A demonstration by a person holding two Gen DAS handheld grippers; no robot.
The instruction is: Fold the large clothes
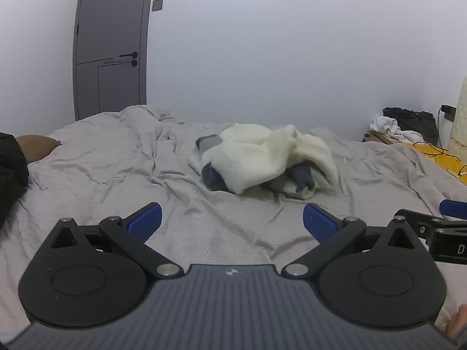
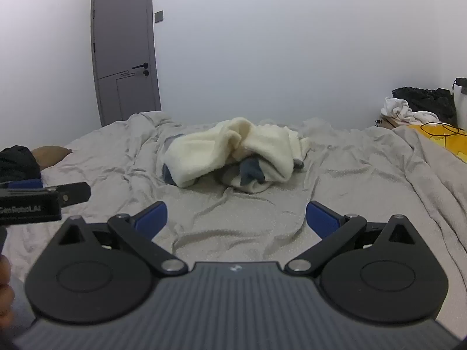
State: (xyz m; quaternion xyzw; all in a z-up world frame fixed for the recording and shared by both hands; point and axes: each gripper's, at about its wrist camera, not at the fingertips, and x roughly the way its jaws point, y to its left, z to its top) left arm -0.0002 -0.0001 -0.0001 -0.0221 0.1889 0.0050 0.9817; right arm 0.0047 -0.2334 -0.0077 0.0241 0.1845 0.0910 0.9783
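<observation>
A cream fleece garment (image 1: 262, 157) lies crumpled in a loose heap on the grey bed sheet (image 1: 116, 175), near the middle of the bed and well ahead of both grippers; its pile is thick and woolly, its folds overlap without order, and dark blue-grey parts, perhaps a lining or cuffs, show at the left edge and under the raised front fold, with a paler grey patch at the upper left. In the right wrist view the same garment (image 2: 233, 151) sits slightly left of centre, the blue-grey cloth showing beneath its front lip. The left gripper (image 1: 232, 221) hovers over the bare sheet with its blue-padded fingers (image 1: 144, 221) spread wide and nothing between them; the right gripper (image 2: 236, 220) stands likewise, fingers (image 2: 322, 218) spread to their full width above the sheet and clear of the garment. Each gripper appears at the edge of the other's view: the right one at the far right of the left wrist view, where only a white letter "D" can be read on its black body, and the left one at the far left of the right wrist view, bearing white lettering that seems to read "GenRobot.AI", though the blur makes this uncertain. A small round emblem marks the ribbed grey housing of each gripper. Behind the bed stand a grey door (image 1: 111, 43) with a black handle and a white wall carrying a dark switch plate (image 1: 157, 5).
</observation>
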